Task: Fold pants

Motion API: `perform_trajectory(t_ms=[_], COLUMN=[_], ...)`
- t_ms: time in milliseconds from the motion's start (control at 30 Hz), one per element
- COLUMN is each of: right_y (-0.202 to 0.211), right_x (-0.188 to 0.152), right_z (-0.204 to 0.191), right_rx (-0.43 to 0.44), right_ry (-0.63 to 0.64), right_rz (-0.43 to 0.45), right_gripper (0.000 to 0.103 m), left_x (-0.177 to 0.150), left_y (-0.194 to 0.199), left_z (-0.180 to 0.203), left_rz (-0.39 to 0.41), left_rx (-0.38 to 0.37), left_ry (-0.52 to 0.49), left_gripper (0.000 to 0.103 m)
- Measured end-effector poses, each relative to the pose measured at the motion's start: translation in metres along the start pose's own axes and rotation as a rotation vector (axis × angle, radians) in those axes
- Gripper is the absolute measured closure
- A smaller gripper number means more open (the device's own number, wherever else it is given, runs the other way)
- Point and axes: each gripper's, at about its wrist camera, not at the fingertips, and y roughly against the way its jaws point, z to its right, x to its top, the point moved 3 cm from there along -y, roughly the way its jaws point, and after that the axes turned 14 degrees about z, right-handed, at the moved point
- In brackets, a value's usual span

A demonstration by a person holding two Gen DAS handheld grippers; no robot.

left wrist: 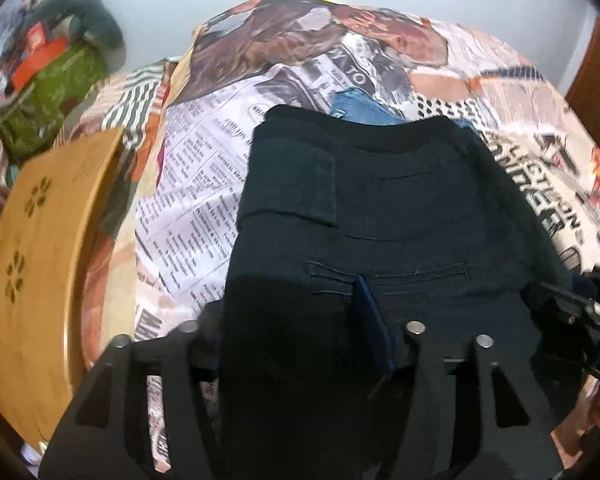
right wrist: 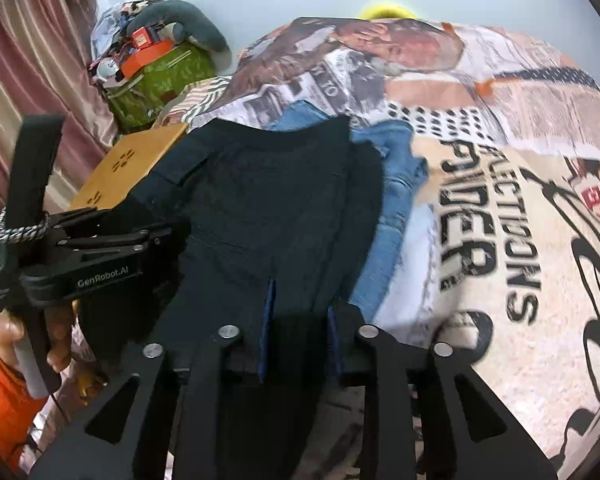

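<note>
Holding the near edge of the dark pants point(left wrist: 380, 200), both hand-held grippers are closed on cloth: the left hand-held gripper point(left wrist: 300, 344) at one corner, the right hand-held gripper point(right wrist: 296, 344) at the other. The pants lie on the bed point(right wrist: 500, 320), partly over blue jeans point(right wrist: 396, 200), their long axis running straight away from both grippers, equally near each.

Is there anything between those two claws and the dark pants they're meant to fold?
Nothing visible. The dark pants already lie between the fingers of the left claw and the right claw. Blue jeans lie partly underneath, on the printed bedspread.
</note>
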Motion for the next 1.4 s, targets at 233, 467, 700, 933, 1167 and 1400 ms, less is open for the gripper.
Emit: perform_trajectory(t_ms=[233, 467, 700, 933, 1167, 1400], right_y=[0.039, 0.106, 0.195, 0.292, 0.367, 0.412], right_x=[0.001, 0.021, 0.038, 0.040, 0.025, -0.003], right_z=[-0.003, -0.030, -0.073, -0.111, -0.145, -0.166], right_rx=[-0.076, -0.053, -0.011, 0.032, 0.031, 0.036], right_ry=[0.085, 0.128, 0.174, 0.191, 0.249, 0.261], right_rz=[0.024, 0.144, 0.315, 0.492, 0.628, 0.706], right_gripper=[0.065, 0.065, 0.065, 0.065, 0.065, 0.065], left_x=[-0.003, 0.004, 0.014, 0.008, -0.015, -0.049], left_y=[0.047, 0.133, 0.254, 0.369, 0.471, 0.532], left_z=[-0.010, -0.003, 0.025, 0.054, 0.072, 0.078], left_rz=[0.028, 0.119, 0.292, 0.472, 0.653, 0.774], left_rx=[0.023, 0.005, -0.030, -0.047, -0.041, -0.022], left_ry=[0.009, 0.013, -0.030, -0.068, -0.064, -0.045], left_gripper=[0.039, 0.039, 0.039, 0.039, 0.039, 0.039])
